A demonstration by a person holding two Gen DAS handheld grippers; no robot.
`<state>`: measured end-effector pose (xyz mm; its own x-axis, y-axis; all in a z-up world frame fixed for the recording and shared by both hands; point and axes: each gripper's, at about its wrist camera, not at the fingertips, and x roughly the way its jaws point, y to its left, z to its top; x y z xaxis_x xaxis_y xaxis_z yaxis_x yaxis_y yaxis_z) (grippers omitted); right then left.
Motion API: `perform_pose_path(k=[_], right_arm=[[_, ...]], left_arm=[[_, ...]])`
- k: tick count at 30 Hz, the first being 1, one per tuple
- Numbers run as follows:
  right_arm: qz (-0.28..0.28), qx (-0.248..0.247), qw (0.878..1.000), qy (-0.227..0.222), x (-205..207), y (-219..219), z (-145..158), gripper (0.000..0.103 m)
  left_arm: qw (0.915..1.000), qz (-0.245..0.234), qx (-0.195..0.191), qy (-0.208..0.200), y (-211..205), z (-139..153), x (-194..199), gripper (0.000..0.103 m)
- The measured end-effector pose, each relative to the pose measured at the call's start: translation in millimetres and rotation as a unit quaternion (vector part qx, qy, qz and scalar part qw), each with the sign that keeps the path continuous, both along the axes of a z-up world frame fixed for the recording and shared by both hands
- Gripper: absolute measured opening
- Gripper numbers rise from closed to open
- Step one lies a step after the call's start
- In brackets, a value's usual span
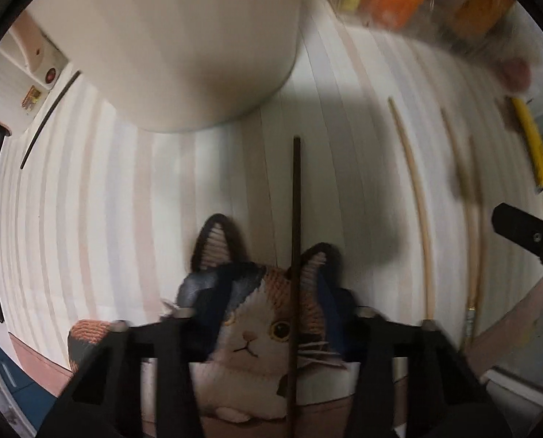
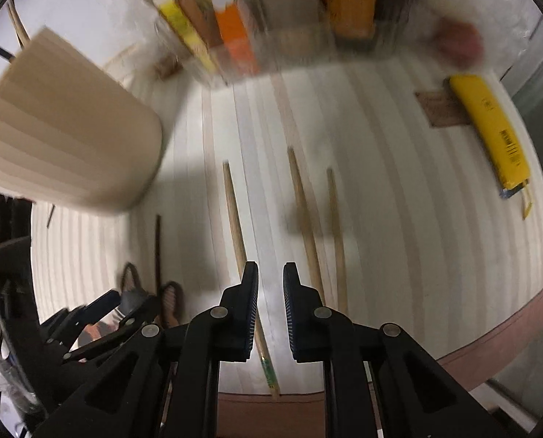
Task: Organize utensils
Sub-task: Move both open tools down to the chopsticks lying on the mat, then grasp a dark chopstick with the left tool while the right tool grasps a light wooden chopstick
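My left gripper (image 1: 271,288) is open around a knitted cat-face holder (image 1: 257,328). A dark chopstick (image 1: 295,248) stands in it and runs up the middle of the view. A cream cup (image 1: 184,43) stands ahead on the striped mat (image 1: 125,200). My right gripper (image 2: 270,292) is open and empty, low over the mat, between pale wooden chopsticks: one (image 2: 237,233) at its left finger, two (image 2: 304,215) at its right. The dark chopstick (image 2: 157,252) and left gripper (image 2: 100,314) show at its lower left. The right finger tip (image 1: 519,226) enters the left view.
A clear box with orange and yellow packets (image 2: 235,33) stands at the back. A yellow packet (image 2: 490,127) lies at the right by a brown card (image 2: 439,107). A second dark stick (image 1: 49,116) lies far left. The table's front edge (image 2: 490,343) is close.
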<state>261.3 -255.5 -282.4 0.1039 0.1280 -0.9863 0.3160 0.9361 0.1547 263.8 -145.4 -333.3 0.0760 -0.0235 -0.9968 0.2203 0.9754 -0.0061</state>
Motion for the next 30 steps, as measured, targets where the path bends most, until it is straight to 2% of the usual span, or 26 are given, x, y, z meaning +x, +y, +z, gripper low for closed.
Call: perform_pose_path(k=[1, 3, 6, 10, 14, 15, 16, 19, 24, 30], right_arm=[[0.003, 0.001, 1.0, 0.005, 2, 0, -3, 0.016], [0.01, 0.003, 1.0, 0.013, 4, -1, -10, 0.016], [0.022, 0.013, 0.999, 0.02, 12, 2, -19, 0.017], [0.058, 0.011, 0.998, 0.037, 24, 20, -30, 0.023], [0.106, -0.018, 0.991, 0.075, 29, 47, -50, 0.022], [0.114, -0.039, 0.99, 0.078, 27, 53, -53, 0.019], [0.119, -0.055, 0.989, 0.073, 25, 59, -53, 0.007], [0.119, -0.073, 0.987, 0.075, 11, 73, -55, 0.007], [0.104, -0.045, 0.989, 0.094, -25, 95, -56, 0.007], [0.081, -0.054, 0.99, 0.106, -46, 108, -59, 0.007]], left_arm=[[0.9999, -0.001, 0.004, -0.014, -1, 1, -1, 0.016], [0.9998, 0.005, 0.009, -0.016, 0, 1, 0, 0.004], [0.9987, 0.034, 0.029, -0.025, 18, 2, 0, 0.003], [0.9957, 0.074, 0.052, -0.02, 53, 3, -5, 0.003], [0.9927, 0.102, 0.062, -0.015, 83, 3, -15, 0.003], [0.9923, 0.107, 0.061, -0.015, 88, 3, -18, 0.003], [0.9921, 0.109, 0.061, -0.016, 90, 3, -20, 0.003], [0.9928, 0.106, 0.053, -0.019, 97, 4, -28, 0.003], [0.9951, 0.091, 0.034, -0.02, 118, 6, -38, 0.003], [0.9972, 0.066, 0.023, -0.025, 126, 12, -58, 0.003]])
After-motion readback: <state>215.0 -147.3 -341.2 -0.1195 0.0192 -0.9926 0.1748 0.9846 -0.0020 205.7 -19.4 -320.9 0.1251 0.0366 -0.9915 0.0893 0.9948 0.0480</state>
